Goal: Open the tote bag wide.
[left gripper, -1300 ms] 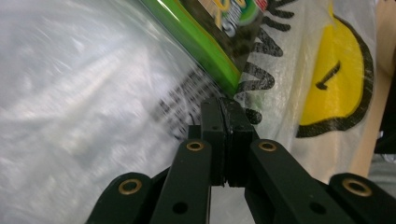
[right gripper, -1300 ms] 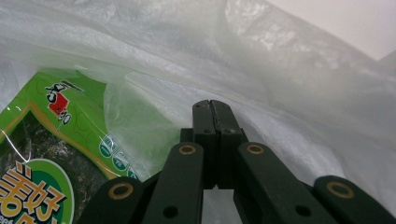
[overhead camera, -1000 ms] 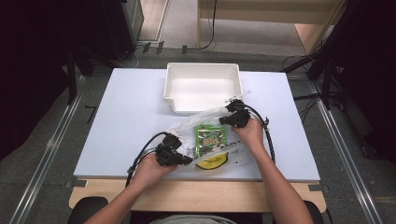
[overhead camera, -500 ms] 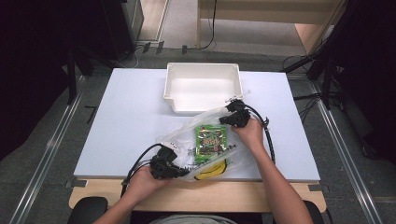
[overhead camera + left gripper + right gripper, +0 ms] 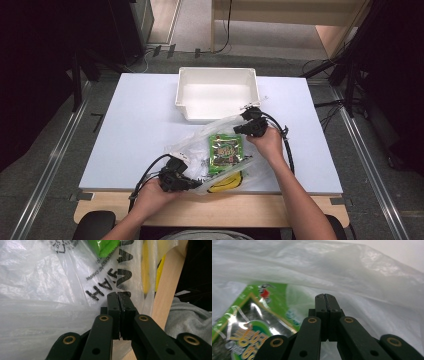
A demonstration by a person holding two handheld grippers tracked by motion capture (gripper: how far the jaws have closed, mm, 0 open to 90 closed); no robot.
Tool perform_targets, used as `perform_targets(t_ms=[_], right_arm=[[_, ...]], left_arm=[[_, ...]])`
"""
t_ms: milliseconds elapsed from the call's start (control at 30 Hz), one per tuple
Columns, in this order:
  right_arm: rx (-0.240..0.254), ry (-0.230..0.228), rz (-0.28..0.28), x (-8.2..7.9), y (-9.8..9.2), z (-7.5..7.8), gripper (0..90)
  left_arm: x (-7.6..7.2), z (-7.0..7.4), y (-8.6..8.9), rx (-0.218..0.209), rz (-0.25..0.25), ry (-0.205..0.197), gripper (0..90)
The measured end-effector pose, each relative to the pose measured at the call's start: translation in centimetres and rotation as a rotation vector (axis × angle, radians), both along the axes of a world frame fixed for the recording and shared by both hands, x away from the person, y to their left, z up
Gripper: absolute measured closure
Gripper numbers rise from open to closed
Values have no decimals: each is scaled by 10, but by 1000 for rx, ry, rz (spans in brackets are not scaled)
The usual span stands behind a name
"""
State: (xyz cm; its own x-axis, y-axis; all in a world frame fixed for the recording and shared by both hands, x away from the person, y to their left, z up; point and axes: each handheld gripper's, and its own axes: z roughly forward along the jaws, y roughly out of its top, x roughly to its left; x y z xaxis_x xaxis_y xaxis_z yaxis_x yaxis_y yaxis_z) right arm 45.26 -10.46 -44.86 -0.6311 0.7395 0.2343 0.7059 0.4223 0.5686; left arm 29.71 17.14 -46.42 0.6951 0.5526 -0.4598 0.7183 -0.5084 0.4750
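A clear plastic bag (image 5: pixel 202 142) lies at the table's near middle with a green snack packet (image 5: pixel 227 150) inside and a yellow smiley print (image 5: pixel 226 183) at its near end. My left gripper (image 5: pixel 195 184) is shut on the bag's near-left edge, close to the table's front. In the left gripper view the closed jaws pinch the printed film (image 5: pixel 100 290) by the black lettering. My right gripper (image 5: pixel 238 130) is shut on the bag's far-right corner. Its view shows the film (image 5: pixel 352 272) draped over the closed jaws and the green packet (image 5: pixel 249 327) at lower left.
A white bin (image 5: pixel 210 112) with nothing in it stands just behind the bag, at the table's far middle. The pale table top (image 5: pixel 135 125) is bare to the left. The wooden front edge (image 5: pixel 167 282) and the person's grey clothing (image 5: pixel 190 317) lie beside my left gripper.
My left gripper has pulled back toward the table's front edge with the bag's edge, drawing the bag out longer. The right gripper has held its corner almost in place.
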Motion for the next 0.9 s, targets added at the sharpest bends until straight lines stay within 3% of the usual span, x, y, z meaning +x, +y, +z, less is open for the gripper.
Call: perform_targets(t_ms=[200, 333, 567, 700, 800, 900], right_arm=[[11, 6, 43, -13, -1, 21, 900], [32, -24, 70, -19, 5, 39, 900], [55, -63, 83, -10, 21, 60, 900], [53, -50, 73, 3, 31, 54, 900], [19, -5, 81, 13, 41, 35, 900], [13, 7, 84, 16, 45, 26, 900]], left_arm=[[2, 1, 1, -7, 16, 1, 890], [4, 2, 0, -2, 14, 4, 890], [5, 0, -1, -1, 15, 12, 889], [5, 0, -1, -1, 12, 13, 889], [5, 0, -1, 0, 12, 12, 890], [5, 0, -1, 1, 14, 12, 890]])
